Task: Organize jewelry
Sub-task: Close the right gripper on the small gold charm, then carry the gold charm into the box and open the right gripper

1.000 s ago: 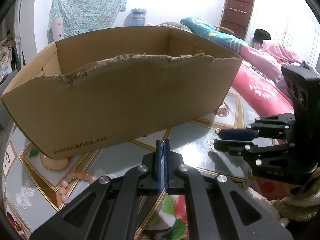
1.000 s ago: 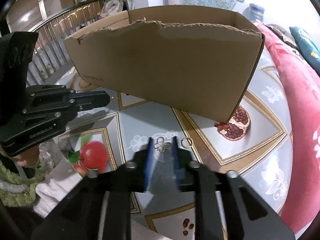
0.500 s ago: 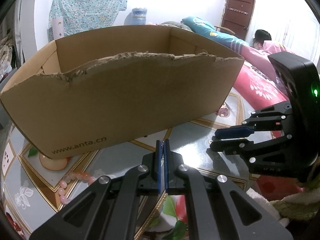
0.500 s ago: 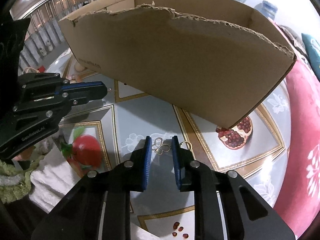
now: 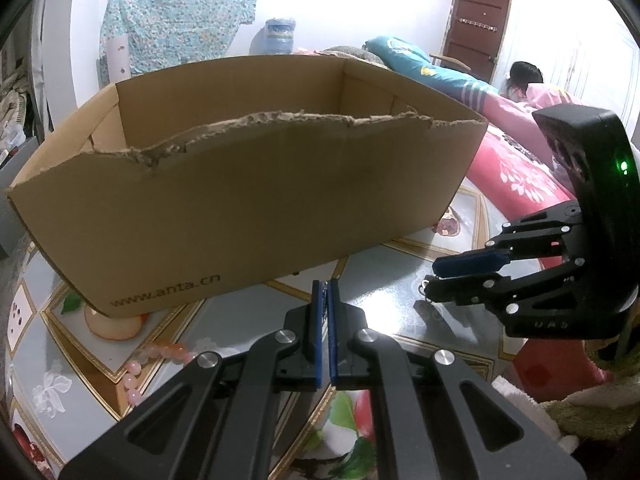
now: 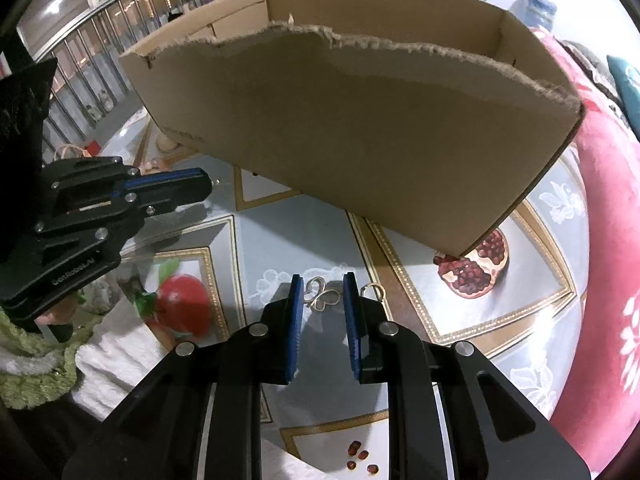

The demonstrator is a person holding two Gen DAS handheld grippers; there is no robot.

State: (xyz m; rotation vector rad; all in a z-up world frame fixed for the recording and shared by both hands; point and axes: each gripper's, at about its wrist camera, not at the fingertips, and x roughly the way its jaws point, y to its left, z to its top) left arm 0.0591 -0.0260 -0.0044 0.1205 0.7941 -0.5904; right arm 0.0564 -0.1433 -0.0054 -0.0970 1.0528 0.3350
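On fruit-patterned tablecloth (image 6: pixel 536 280), before torn brown cardboard box (image 6: pixel 360 136): right gripper (image 6: pixel 322 300) spread, straddling twisted silver metal earring (image 6: pixel 320 298); left gripper (image 5: pixel 325 312) pressed together, holding nothing; pink bead bracelet (image 5: pixel 160 354) beside it.

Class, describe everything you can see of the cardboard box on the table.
The cardboard box is plain brown corrugated card, long and open-topped. Its near wall has a ragged, torn upper edge; the far wall stands higher, with a clean edge. "www.anta.cn" is printed low on the near wall. It sits upright on the fruit-patterned tablecloth, beyond both grippers, neither touching it. Its floor is hidden.
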